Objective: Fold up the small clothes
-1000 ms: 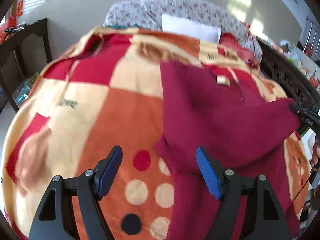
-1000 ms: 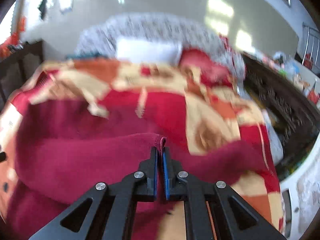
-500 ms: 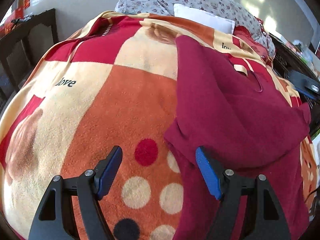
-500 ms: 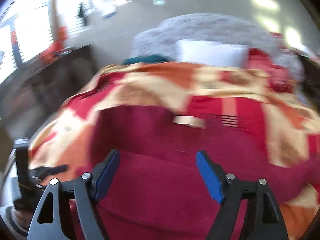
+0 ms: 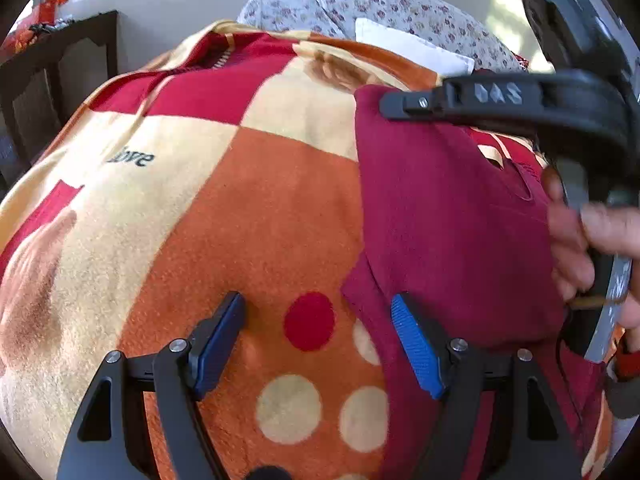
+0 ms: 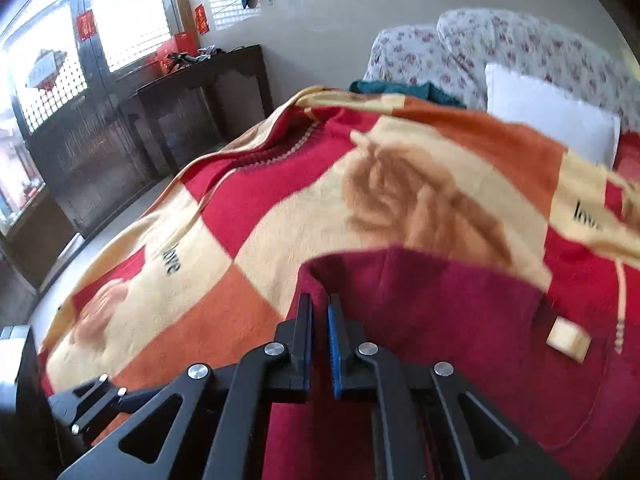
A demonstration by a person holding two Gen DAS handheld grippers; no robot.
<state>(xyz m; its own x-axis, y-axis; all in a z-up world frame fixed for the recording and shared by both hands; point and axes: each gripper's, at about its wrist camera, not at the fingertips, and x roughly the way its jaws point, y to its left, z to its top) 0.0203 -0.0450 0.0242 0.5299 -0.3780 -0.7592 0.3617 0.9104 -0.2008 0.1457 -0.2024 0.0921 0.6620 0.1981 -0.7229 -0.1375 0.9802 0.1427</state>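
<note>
A dark red garment lies on a patterned orange, red and cream blanket. My left gripper is open just above the blanket, its right pad over the garment's lower left edge. My right gripper is shut on the garment's far left corner; the garment spreads right of it. In the left wrist view the right gripper reaches in from the right over the garment's far corner, with the person's hand on it.
Floral pillows and a white pillow lie at the bed's far end, with a teal cloth beside them. A dark wooden table stands left of the bed, in front of barred windows.
My right gripper opened, let the garment's right side go, swung left across it, and shut on its far left corner. The left gripper stayed open and moved slightly closer to the blanket.
</note>
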